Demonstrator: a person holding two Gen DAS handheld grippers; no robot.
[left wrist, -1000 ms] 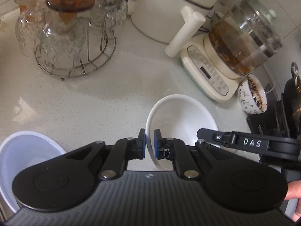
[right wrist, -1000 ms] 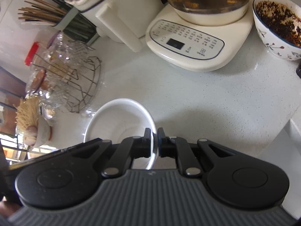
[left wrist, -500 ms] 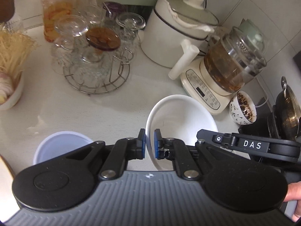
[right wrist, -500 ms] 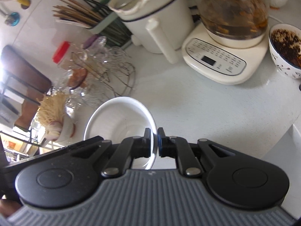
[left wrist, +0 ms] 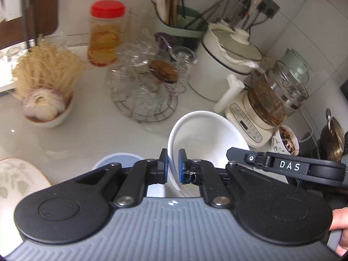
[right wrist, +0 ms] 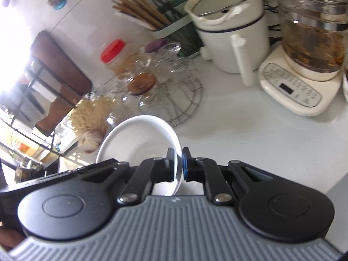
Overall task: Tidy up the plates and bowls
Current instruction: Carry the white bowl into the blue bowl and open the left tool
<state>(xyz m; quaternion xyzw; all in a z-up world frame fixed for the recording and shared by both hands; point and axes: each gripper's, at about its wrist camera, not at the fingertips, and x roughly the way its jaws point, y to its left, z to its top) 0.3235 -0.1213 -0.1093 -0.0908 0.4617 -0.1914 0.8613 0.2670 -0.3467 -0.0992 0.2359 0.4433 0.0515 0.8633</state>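
Above the white bench, I hold a white bowl in the air between both hands. My left gripper has its fingers clamped on the bowl's near-left rim, one blue pad inside the wall and the other outside. My right gripper has its fingers clamped on the opposite rim of the same bowl, again one pad on each side of the wall. In the left view the other gripper's black arm, lettered DAS, crosses the bowl's right side, and a bit of my hand shows at the lower right edge.

Below the bowl on the bench sit a pale blue bowl, partly hidden by the left gripper, and a leaf-patterned plate at the left edge. Farther back stand a wire rack of upturned glasses, a red-lidded jar, a small bowl with an onion and dry noodles, a white pot, a glass kettle on its cream base, and a patterned bowl of dark contents just beside that base. Chopsticks fill a green holder against the wall.
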